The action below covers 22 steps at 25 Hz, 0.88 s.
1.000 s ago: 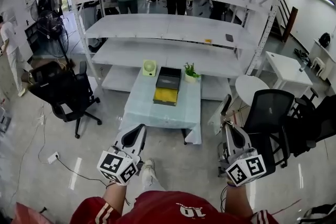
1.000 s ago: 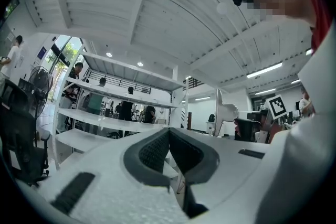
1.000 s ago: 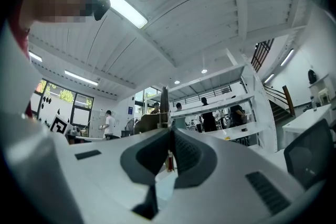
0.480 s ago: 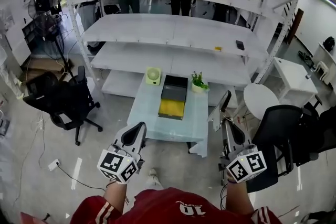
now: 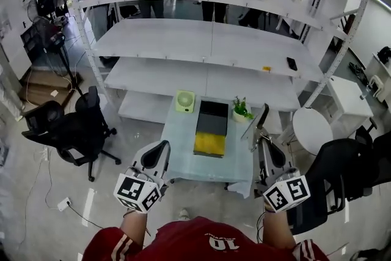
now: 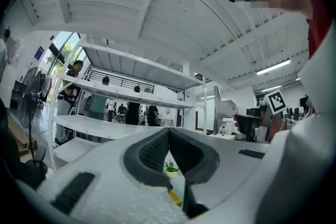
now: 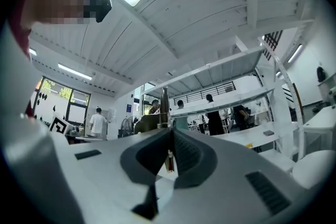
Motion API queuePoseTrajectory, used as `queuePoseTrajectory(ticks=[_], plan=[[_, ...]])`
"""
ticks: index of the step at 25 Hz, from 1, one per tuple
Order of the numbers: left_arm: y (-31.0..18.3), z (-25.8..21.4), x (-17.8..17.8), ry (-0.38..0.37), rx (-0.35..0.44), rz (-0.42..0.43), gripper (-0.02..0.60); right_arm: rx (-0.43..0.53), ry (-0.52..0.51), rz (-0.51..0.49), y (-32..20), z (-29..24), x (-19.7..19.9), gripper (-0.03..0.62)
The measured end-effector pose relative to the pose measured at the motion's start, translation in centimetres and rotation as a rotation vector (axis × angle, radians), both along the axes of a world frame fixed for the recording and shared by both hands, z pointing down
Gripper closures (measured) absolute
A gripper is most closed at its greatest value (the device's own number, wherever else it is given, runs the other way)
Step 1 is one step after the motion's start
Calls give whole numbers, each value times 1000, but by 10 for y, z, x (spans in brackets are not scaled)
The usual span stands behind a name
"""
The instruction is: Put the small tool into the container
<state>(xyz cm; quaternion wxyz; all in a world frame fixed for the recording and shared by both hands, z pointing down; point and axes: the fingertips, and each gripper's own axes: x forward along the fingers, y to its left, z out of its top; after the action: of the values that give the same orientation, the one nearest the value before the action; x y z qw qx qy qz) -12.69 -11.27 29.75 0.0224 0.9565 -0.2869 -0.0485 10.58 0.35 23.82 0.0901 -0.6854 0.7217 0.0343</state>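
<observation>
- Left gripper (image 5: 160,153): jaws clenched tip to tip with nothing between them. Judged idle; best kept at 9 o'clock of the container, clear of the table (image 5: 183,159) edge.
- Container (image 5: 214,114): black box with a yellow lower half, at 12 o'clock on the table. Fan (image 5: 185,101) at its 10 o'clock, potted plant (image 5: 242,110) at its 2 o'clock. Coming in from its 6 o'clock side avoids both.
- Right gripper (image 5: 263,142): grasping the small tool (image 5: 261,122), which is at the container's 3 o'clock, apart from it. Judged step: carry. Centre the tool over the opening, lower it, then release.
- Tool appearance: slim, straight metal shaft pointing to 12 o'clock from the jaws. A reddish-brown section sits between the pads. It is pinched low, so it may pivot.
</observation>
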Motion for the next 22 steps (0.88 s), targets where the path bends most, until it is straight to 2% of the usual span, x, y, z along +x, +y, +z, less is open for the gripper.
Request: queuePoseTrajectory(ticks=[6,11,17,22], plan=[[-53,5,1,10,3,30,577,-17,8,28,-45,8,-7,583],[-70,15,15,16,-26,57,577,-68,30,37,-66,22,-2,583],[-84,22,34,11,-45,41,577,-91,27,-18,-93,33,11,583],[-87,18,60,2,-39,11,575,-109,28,-103,-116,47,33,583]])
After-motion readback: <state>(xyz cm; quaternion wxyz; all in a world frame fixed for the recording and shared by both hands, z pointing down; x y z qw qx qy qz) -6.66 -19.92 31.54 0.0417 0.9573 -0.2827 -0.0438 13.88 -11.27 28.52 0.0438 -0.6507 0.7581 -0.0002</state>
